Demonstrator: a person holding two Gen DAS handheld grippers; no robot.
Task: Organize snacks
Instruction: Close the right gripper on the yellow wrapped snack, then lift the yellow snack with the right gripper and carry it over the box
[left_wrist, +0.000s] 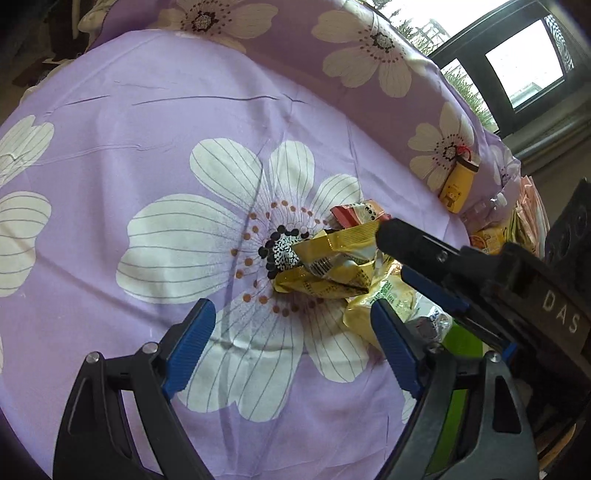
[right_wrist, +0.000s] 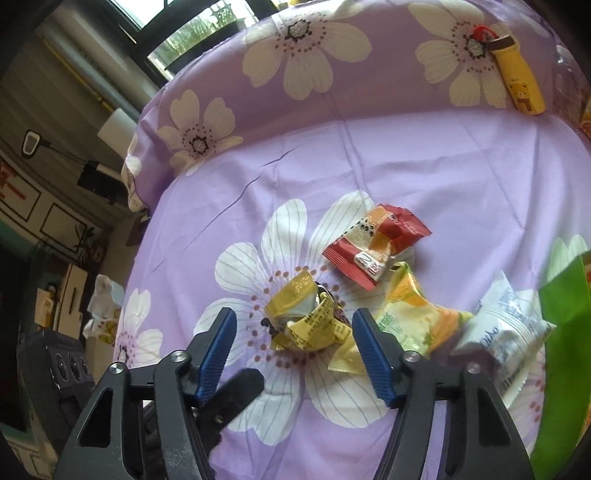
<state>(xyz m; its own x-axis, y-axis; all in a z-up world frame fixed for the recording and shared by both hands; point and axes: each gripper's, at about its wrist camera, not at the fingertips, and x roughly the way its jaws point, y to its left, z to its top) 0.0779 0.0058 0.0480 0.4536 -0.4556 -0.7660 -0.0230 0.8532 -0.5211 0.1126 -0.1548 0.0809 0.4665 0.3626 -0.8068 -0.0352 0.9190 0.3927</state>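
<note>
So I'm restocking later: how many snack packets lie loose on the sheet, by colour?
Gold packet: 1
Red packet: 1
Yellow-orange packet: 1
White packet: 1
Total: 4

I see a bed (right_wrist: 461, 166) under a lilac sheet with big white flowers. On it, mid-sheet, lie a crumpled gold wrapper (right_wrist: 306, 321), a red packet (right_wrist: 376, 247), a yellow-green packet (right_wrist: 417, 314) and a white packet (right_wrist: 509, 325) — close together. A yellow case (right_wrist: 521, 85) rests against the far raised edge.
</note>
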